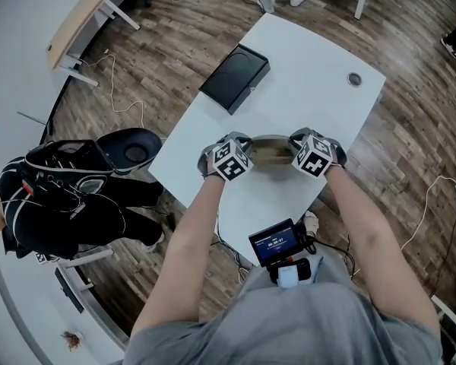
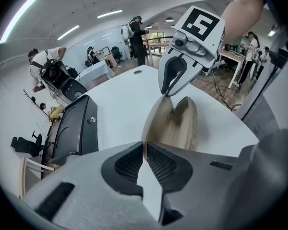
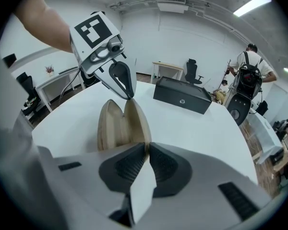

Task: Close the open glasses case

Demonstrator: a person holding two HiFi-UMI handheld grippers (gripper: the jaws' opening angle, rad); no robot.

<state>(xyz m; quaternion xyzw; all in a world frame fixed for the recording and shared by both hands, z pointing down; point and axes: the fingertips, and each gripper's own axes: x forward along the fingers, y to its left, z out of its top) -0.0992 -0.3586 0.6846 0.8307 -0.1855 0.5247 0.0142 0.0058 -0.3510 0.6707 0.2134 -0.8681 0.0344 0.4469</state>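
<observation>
On case, left tool and right tool clamp.

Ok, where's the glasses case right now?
In the head view the glasses case lies near the front edge of the white table, between the left gripper and right gripper, each clamped on one end.

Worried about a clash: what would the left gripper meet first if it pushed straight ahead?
The glasses case: the left gripper is shut on its lid. Beyond, seemingly in line, the right gripper holds the far end.
</observation>
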